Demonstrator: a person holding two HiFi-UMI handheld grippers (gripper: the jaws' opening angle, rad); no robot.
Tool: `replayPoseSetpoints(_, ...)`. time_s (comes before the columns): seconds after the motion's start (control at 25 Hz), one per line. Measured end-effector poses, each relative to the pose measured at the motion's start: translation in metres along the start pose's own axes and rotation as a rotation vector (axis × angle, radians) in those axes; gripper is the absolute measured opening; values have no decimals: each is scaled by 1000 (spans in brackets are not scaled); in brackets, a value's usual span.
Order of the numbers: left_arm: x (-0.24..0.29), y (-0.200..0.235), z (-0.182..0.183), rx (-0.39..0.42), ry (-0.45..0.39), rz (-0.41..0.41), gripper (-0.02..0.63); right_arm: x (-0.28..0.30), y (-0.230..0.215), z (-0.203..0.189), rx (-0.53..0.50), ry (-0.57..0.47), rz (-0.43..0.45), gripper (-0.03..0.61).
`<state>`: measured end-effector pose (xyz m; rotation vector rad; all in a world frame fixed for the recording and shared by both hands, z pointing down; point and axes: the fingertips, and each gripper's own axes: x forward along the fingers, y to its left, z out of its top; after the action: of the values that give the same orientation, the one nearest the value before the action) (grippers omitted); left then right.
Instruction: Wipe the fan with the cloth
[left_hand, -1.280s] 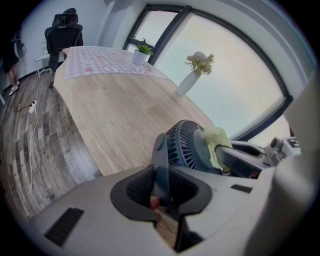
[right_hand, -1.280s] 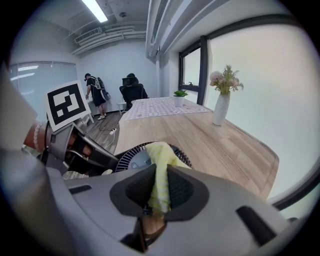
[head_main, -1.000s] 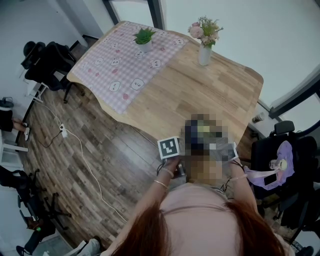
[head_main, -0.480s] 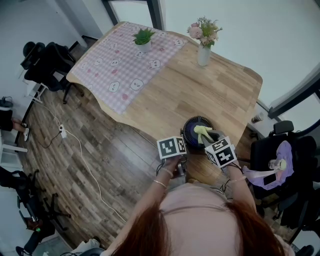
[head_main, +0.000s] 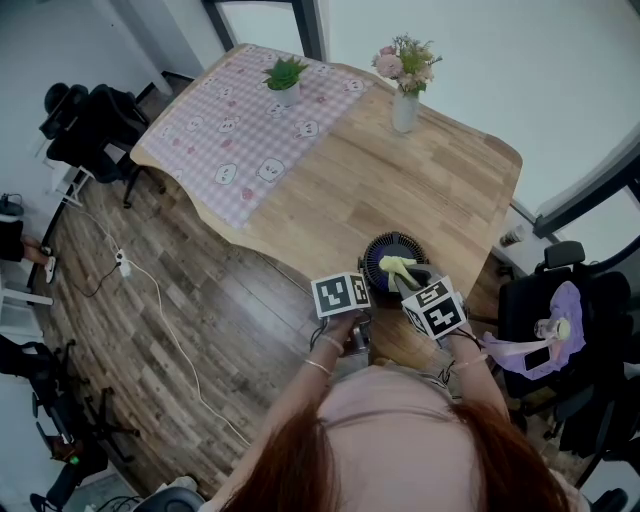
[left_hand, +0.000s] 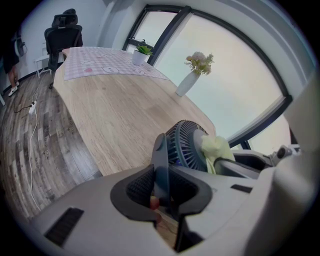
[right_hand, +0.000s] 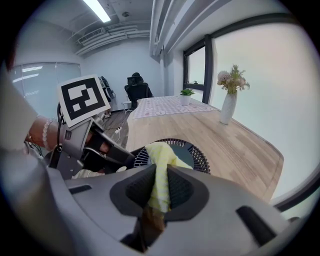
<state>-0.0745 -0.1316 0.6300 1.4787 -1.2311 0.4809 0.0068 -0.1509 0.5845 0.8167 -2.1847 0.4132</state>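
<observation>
- The yellow cloth (right_hand: 161, 162) is clenched between the jaws of the right gripper (right_hand: 159, 195), and its free end is laid on the front grille of the small dark fan (right_hand: 196, 155).
- The fan's dark stand (left_hand: 160, 155) is grasped by the jaws of the left gripper (left_hand: 162, 184), just left of the fan.
- The fan is stood at the near edge of the wooden table (head_main: 440, 190).
- Beyond the fan, across bare wood, a white vase of flowers (head_main: 405, 105) is set.
- Farther off, left of the fan, a pink checked tablecloth (head_main: 230, 130) is spread, with a small potted plant (head_main: 287, 80) on it.
- Farthest from the fan, a black office chair (head_main: 95, 130) is seen past the table's end.
</observation>
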Motion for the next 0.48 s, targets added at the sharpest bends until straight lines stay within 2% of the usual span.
replayPoseSetpoints(0.48, 1, 0, 0, 8, 5, -3, 69, 3, 9, 2, -23, 4, 30, 54)
